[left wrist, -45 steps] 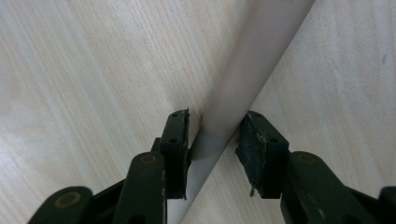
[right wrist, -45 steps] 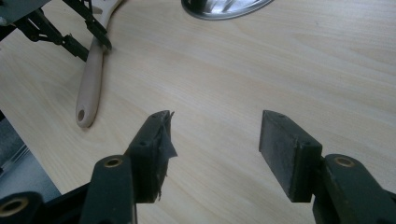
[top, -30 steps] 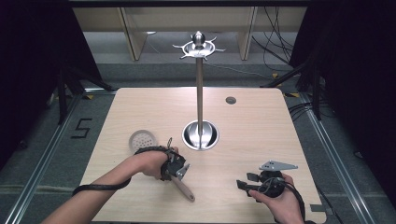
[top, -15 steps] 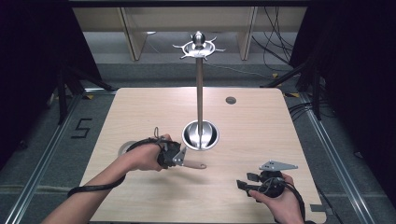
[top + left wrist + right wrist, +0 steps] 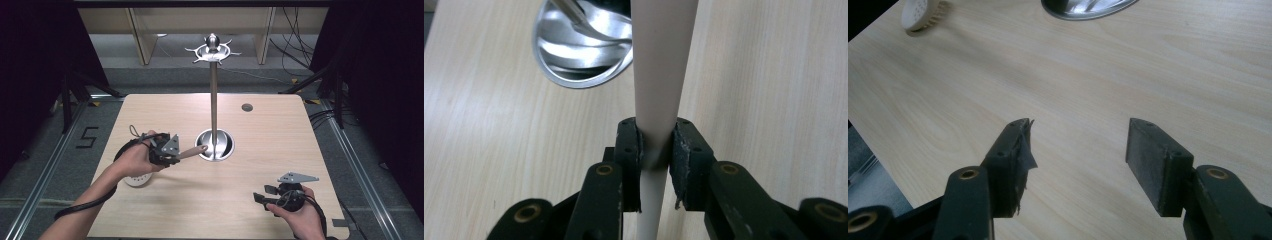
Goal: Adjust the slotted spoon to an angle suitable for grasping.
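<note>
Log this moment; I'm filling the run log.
left tool: shut on beige handle | right tool: open, idle | stand base: near handle tip

Matt pale wooden handle (image 5: pixel 659 75), glossy metal stand base (image 5: pixel 581 50), light wood-grain table (image 5: pixel 280 130)
</note>
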Demonstrator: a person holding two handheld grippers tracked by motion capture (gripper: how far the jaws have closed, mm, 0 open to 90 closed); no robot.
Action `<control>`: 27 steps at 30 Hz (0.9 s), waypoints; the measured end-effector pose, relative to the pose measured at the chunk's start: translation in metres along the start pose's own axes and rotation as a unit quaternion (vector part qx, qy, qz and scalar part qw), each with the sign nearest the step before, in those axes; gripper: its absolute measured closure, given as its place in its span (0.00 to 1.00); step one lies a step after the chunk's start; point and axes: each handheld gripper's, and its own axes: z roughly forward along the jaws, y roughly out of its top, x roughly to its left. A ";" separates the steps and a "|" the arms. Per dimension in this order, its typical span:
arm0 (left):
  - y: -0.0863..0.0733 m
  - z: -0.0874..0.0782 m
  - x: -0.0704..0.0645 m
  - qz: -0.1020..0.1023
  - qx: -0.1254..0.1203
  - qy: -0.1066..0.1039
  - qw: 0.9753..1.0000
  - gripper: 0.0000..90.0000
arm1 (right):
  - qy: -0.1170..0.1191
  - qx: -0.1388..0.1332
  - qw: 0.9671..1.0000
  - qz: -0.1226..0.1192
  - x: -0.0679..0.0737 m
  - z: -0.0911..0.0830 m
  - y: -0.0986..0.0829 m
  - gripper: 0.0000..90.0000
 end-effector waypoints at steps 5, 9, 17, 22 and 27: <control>-0.010 -0.015 0.004 -0.038 -0.026 0.024 0.999 0.83 | 0.000 0.000 1.000 0.000 0.000 0.000 0.000 0.49; -0.018 -0.024 0.004 -0.070 -0.051 0.045 0.995 0.83 | -0.001 -0.001 1.000 0.001 0.000 0.000 0.000 0.49; -0.035 -0.044 0.003 -0.114 -0.082 0.083 0.987 0.83 | -0.004 -0.002 1.000 0.000 0.000 -0.001 0.000 0.49; -0.042 -0.055 0.001 -0.155 -0.113 0.109 0.975 0.83 | -0.004 -0.002 1.000 0.000 0.000 -0.001 0.000 0.49; -0.047 -0.061 -0.005 -0.196 -0.127 0.138 0.962 0.83 | -0.005 -0.003 1.000 0.000 0.000 -0.001 0.000 0.49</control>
